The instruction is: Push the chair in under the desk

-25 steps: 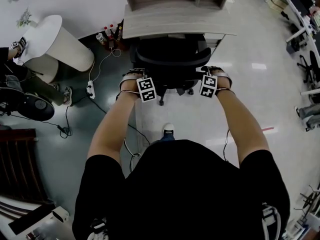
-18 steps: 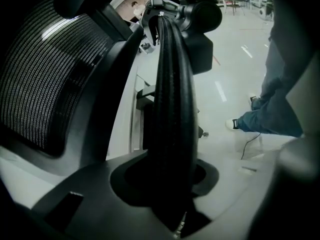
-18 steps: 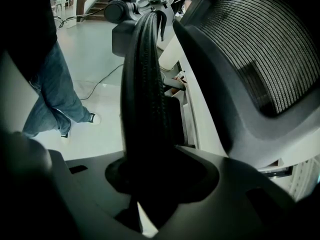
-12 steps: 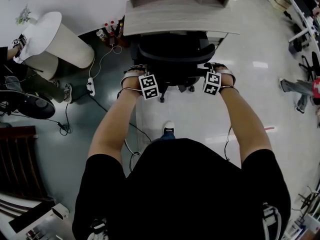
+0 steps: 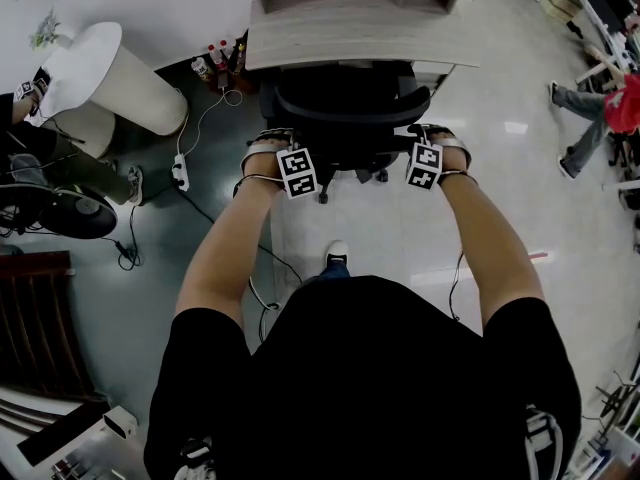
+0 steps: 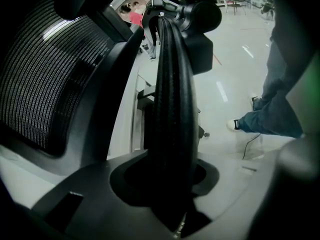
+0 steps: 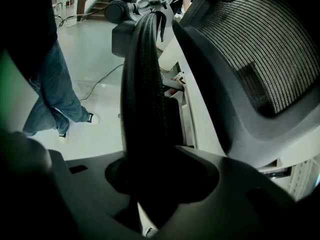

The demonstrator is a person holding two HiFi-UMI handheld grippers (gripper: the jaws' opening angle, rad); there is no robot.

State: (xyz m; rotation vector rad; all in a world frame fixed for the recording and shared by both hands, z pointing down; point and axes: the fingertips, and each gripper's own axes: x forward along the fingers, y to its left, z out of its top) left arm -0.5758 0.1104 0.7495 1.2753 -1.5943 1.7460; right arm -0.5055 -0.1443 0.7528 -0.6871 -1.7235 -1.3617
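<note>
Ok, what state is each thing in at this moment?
Chair: upright, seat partly under the desk, backrest outside its edge.
Left gripper: shut on the left armrest.
Right gripper: shut on the right armrest.

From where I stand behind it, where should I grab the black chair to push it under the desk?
The left armrest and right armrest, from behind: both are narrow padded bars pointing toward the desk, easy to clamp across, and pushing on both should keep the chair straight.
</note>
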